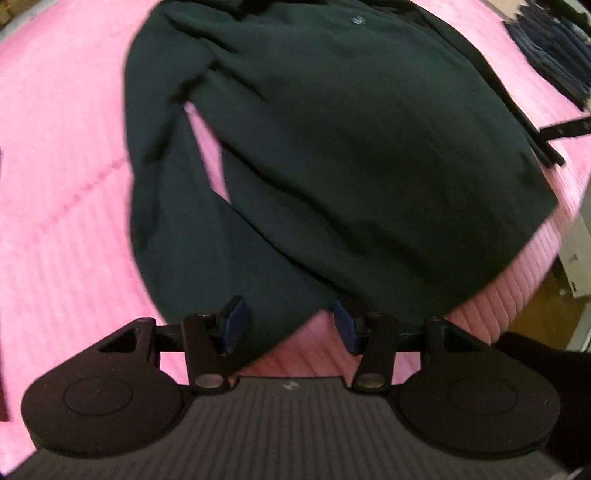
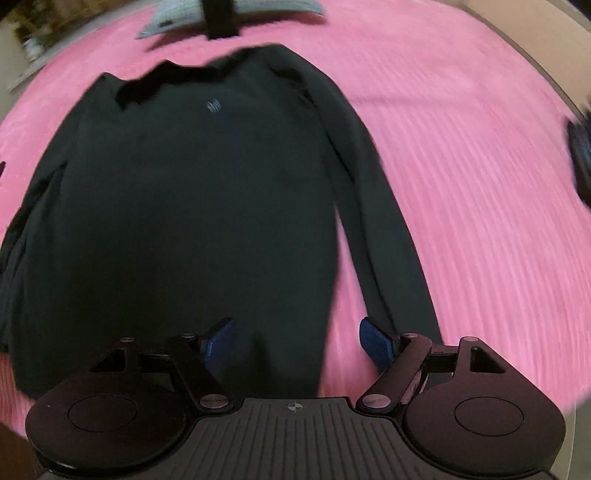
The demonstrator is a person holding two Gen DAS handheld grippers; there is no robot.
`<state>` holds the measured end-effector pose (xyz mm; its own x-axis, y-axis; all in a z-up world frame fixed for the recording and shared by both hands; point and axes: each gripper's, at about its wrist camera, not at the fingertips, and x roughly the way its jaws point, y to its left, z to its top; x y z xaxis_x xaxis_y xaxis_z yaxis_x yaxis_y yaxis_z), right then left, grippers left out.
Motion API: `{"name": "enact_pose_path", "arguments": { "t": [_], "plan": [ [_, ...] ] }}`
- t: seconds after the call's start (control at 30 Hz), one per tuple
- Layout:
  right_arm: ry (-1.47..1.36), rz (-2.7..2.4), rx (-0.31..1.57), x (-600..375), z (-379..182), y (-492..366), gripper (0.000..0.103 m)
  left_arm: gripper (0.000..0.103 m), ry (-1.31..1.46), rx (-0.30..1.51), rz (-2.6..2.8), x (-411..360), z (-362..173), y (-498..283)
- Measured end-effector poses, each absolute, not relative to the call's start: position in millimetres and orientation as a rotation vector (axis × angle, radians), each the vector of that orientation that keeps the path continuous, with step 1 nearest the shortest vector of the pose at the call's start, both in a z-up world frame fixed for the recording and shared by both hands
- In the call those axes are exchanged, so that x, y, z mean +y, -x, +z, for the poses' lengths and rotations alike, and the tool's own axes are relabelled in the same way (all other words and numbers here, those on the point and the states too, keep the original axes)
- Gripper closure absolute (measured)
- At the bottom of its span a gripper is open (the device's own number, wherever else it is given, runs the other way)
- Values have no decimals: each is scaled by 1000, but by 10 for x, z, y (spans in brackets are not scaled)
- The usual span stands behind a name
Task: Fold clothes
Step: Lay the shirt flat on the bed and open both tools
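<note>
A dark green long-sleeved shirt (image 2: 192, 206) lies spread flat on a pink bedspread (image 2: 480, 184), collar at the far end and a small pale logo on the chest. In the left wrist view the shirt (image 1: 332, 147) fills the middle, one sleeve folded down its left side. My left gripper (image 1: 291, 325) is open just above the near hem, dark cloth showing between its blue pads (image 1: 236, 325). Over the hem's other corner my right gripper (image 2: 297, 341) stands wide open, its pads (image 2: 376, 343) clear of the cloth. The shirt's right sleeve (image 2: 391, 240) runs down beside it.
A stack of folded dark blue clothes (image 1: 554, 48) sits at the far right, with a black strap (image 1: 561, 129) beside it. A grey garment (image 2: 229, 14) lies beyond the collar. The bed edge (image 1: 517, 280) drops to the floor on the right.
</note>
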<state>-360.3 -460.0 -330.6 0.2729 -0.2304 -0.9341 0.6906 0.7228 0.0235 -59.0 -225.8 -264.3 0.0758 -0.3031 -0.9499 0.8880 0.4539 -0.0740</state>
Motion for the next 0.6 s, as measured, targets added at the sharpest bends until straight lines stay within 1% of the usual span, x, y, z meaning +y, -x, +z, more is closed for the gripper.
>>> {"name": "enact_pose_path", "arguments": {
  "t": [0.07, 0.1, 0.13, 0.17, 0.23, 0.27, 0.33, 0.4, 0.47, 0.57, 0.6],
  "plan": [
    [-503, -694, 1133, -4432, -3303, 3782, 26, 57, -686, 1138, -1013, -2271, -2763, 549],
    [-506, -713, 1135, -4353, -3331, 3830, 26, 61, -721, 1124, -1011, -2244, -2822, 525],
    [-511, -729, 1134, -4283, -3338, 3867, 26, 73, -750, 1111, -1013, -2205, -2862, 489],
    [-515, -739, 1130, -4226, -3322, 3890, 26, 80, -767, 1103, -1020, -2146, -2871, 432],
    [-507, -746, 1121, -4113, -3276, 3899, 26, 101, -803, 1084, -1022, -2025, -2869, 310],
    [-503, -740, 1118, -4084, -3288, 3882, 26, 103, -827, 1055, -988, -1946, -2811, 225],
    [-496, -725, 1111, -4034, -3323, 3843, 26, 103, -851, 975, -869, -1743, -2624, 9],
    [-494, -704, 1109, -4007, -3326, 3885, 26, 103, -788, 956, -704, -1497, -2399, -267],
    [-497, -682, 1110, -4006, -3381, 3904, 26, 98, -752, 933, -583, -1358, -2232, -353],
    [-513, -641, 1132, -4133, -3563, 3877, 26, 92, -662, 950, -683, -1410, -2156, -11],
    [-517, -627, 1143, -4179, -3644, 3879, 26, 86, -656, 969, -763, -1531, -2221, 161]
  ]
}}
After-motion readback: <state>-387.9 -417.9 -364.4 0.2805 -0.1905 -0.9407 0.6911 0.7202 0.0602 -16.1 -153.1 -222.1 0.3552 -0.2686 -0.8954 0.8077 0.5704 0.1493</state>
